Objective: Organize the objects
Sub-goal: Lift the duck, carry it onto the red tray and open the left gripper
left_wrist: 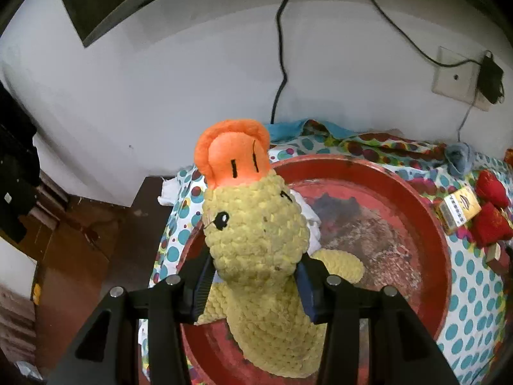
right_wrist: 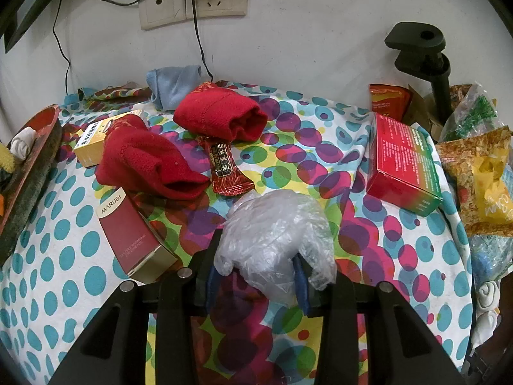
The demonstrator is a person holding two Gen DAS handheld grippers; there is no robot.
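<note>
My left gripper (left_wrist: 255,276) is shut on a yellow crocheted duck (left_wrist: 256,234) with an orange beak, holding it above the round red tray (left_wrist: 433,224). A white cloth roll (left_wrist: 309,215) lies in the tray behind the duck. My right gripper (right_wrist: 256,269) is shut on a crumpled clear plastic bag (right_wrist: 275,234) just above the dotted tablecloth (right_wrist: 416,256). In the right wrist view, two red socks (right_wrist: 147,163) (right_wrist: 221,115), a dark red MARUBI box (right_wrist: 134,234), a yellow box (right_wrist: 93,144) and a red snack bar (right_wrist: 227,170) lie ahead.
A red-green box (right_wrist: 400,163) and snack packets (right_wrist: 474,173) lie at the right by a black clamp stand (right_wrist: 426,54). White cloth rolls (right_wrist: 487,298) sit at the right edge. The tray's edge (right_wrist: 32,166) shows at the left. Wall sockets (right_wrist: 192,3) with cables are behind.
</note>
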